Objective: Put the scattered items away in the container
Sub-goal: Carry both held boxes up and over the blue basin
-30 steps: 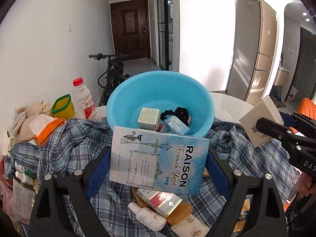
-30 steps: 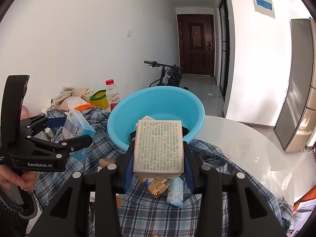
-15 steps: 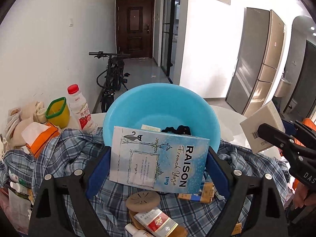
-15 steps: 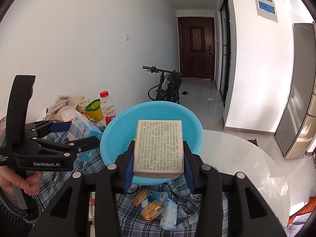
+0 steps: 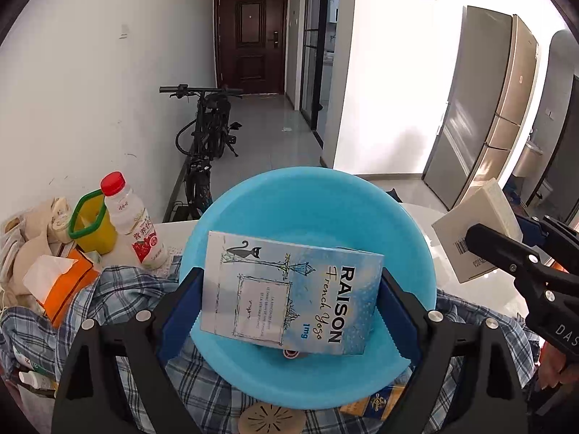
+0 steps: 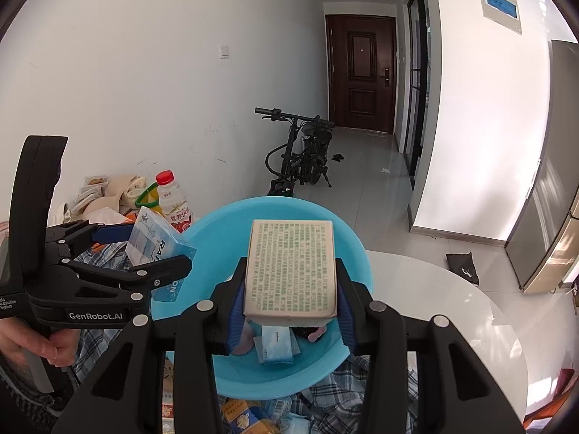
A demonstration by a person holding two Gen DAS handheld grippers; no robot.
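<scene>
The blue basin [image 5: 307, 213] looks like smooth plastic with a soft sheen. The checked shirt [image 5: 108, 296] is soft, rumpled cloth. The blue carton [image 5: 289, 296] and white box [image 6: 291, 267] look like matt printed card. The counter [image 6: 452, 307] is glossy white. Both grippers are matt black plastic with metal screw heads.

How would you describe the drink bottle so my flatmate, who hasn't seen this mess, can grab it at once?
Start at the big blue basin on the plaid cloth, then look just beyond its left rim, toward the white wall. There a small clear plastic bottle stands upright beside a yellow cup with a green rim. It alone has a red cap and a red-and-white label.
</scene>
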